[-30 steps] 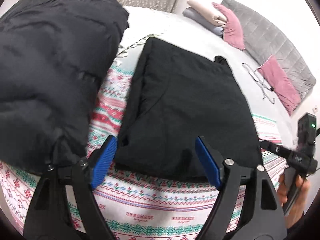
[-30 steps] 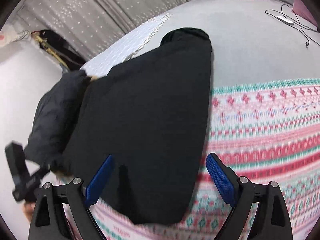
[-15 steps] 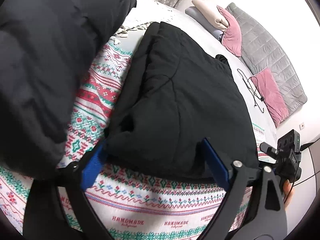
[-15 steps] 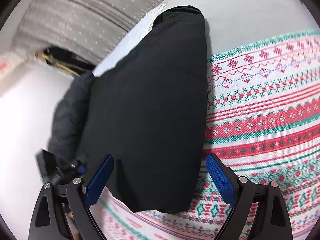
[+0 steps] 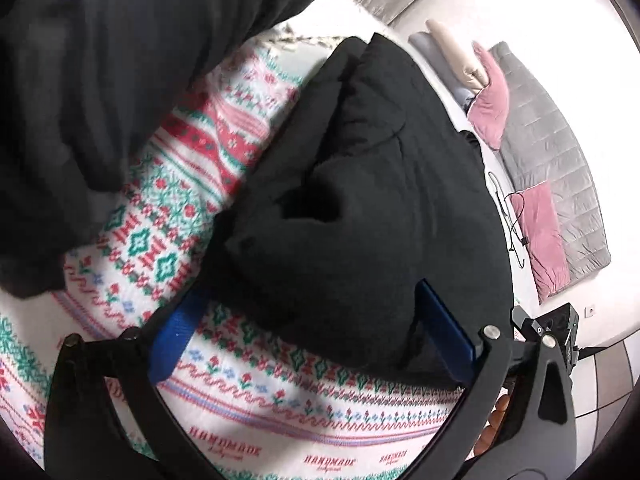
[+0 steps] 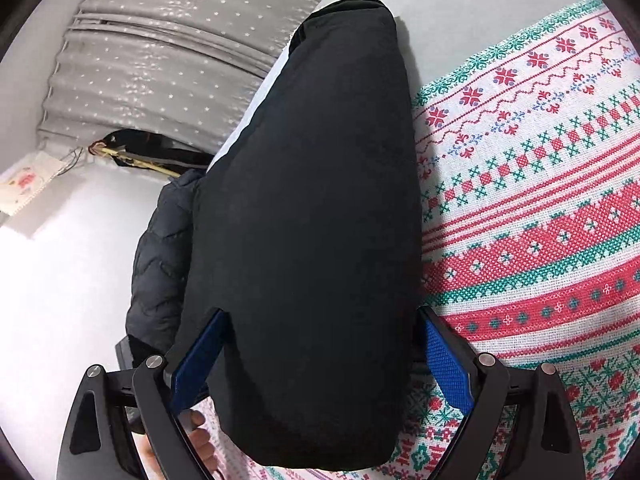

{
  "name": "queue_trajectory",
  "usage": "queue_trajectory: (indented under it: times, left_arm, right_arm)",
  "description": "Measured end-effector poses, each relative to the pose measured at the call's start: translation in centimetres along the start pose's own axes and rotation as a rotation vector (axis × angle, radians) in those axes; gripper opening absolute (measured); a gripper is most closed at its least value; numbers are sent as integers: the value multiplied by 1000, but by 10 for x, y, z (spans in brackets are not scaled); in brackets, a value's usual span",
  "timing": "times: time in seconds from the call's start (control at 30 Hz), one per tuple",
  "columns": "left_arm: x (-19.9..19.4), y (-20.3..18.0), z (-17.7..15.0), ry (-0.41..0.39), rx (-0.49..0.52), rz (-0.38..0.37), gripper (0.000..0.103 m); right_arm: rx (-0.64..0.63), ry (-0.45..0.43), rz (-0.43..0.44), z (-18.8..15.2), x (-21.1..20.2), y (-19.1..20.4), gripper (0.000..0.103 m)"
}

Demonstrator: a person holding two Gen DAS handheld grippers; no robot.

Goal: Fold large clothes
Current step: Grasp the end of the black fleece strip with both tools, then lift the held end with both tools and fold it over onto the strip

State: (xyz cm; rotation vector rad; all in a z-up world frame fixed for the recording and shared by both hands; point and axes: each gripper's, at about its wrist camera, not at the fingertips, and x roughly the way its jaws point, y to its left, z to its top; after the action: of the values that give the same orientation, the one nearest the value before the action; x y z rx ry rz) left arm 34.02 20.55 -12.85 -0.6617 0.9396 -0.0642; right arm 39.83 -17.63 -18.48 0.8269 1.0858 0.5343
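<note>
Left wrist view: left gripper point(image 5: 308, 342) jaws opening, straddling near edge of folded black garment point(image 5: 360, 200) on patterned blanket point(image 5: 280, 412); right gripper point(image 6: 320, 364) spread alongside it. Risk: pads snag only the top layer, undoing the fold.

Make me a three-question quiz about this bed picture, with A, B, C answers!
1. Where does the folded black garment lie?
A. on the patterned blanket
B. on the floor
C. on a chair

2. What colour are the pads of the right tool?
A. yellow
B. blue
C. white

3. How is the left tool?
A. opening, astride the garment's edge
B. shut on a hanger
C. shut on a pillow

A: red-and-green blanket shows beneath it. B: both pads are blue. A: its jaws are apart.
</note>
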Motion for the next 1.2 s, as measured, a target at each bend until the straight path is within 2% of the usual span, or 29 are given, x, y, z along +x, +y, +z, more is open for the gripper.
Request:
queue_trajectory:
  times: [0.1, 0.3, 0.43, 0.6, 0.7, 0.83, 0.9, 0.93, 0.97, 1.07, 1.2]
  left_arm:
    - [-1, 2, 0, -30, -18, -29, 92]
    - [-3, 9, -5, -67, -53, -47, 92]
    - [-5, 13, -7, -89, -48, -55, 90]
    - [-2, 10, -10, -129, -49, -79, 81]
    - [-1, 13, -9, -125, -58, -109, 78]
    - [1, 13, -7, -123, -49, -127, 76]
    - [2, 13, -7, -120, -47, -136, 75]
    - [3, 12, -5, -119, -49, -138, 74]
    - [3, 12, -5, -120, -49, -141, 73]
    - [2, 9, -6, -127, -44, -146, 69]
    - [1, 8, -7, -135, -39, -144, 65]
  right_arm:
    - [1, 0, 10, 3, 2, 0, 94]
    - [21, -23, 47, 15, -8, -12, 94]
    - [63, -89, 95, 46, -21, -29, 94]
    - [144, -166, 132, 106, -21, -55, 94]
    - [115, -144, 108, 140, 2, -55, 94]
    - [42, -147, 98, 166, 30, -41, 94]
    - [7, -147, 53, 173, 41, -34, 93]
    - [-17, -138, 11, 175, 48, -31, 89]
    - [-36, -131, -22, 175, 51, -29, 78]
    - [-39, -134, -17, 173, 48, -36, 64]
    - [-77, -143, -51, 171, 49, -31, 57]
